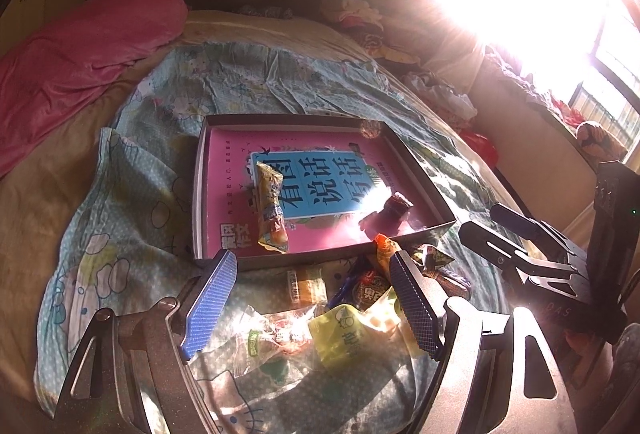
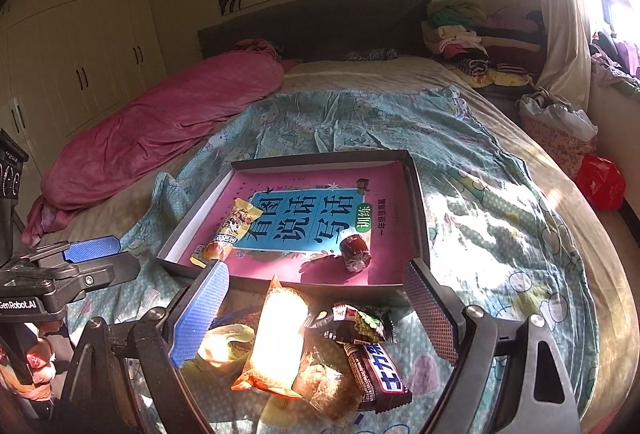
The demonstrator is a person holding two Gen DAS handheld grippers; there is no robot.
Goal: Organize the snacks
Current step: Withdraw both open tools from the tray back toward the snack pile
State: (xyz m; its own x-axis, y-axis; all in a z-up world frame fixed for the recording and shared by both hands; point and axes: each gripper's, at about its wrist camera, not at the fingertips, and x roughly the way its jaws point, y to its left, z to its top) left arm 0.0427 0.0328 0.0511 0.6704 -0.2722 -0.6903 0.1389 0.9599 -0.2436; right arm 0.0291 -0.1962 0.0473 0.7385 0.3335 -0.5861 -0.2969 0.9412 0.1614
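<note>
So both tools are spread wide with nothing in them, parked over the loose snack pile on the bed, and the box sits at 12 o'clock from both.

Going left to right: the left tool (image 1: 312,304) hangs over the pile (image 1: 320,318), with a pale green packet (image 1: 346,332) just inside its right finger and a clear wrapper nearer the left one. Over on the right, the right tool (image 2: 316,308) has the orange-edged packet (image 2: 276,338) almost dead centre between its fingers. That packet's long axis runs roughly 12 to 6, i.e. along the fingers, so closing across its narrow width looks doable without twisting. The dark chocolate bar (image 2: 378,374) lies at about 4 o'clock from it, also pointing roughly away from the box.

The box (image 2: 416,194) already holds a yellow stick packet (image 2: 228,234) and a small dark red wrapped sweet (image 2: 354,248).

My guess is the right tool is better lined up for the next grab, then straight ahead to 12.
</note>
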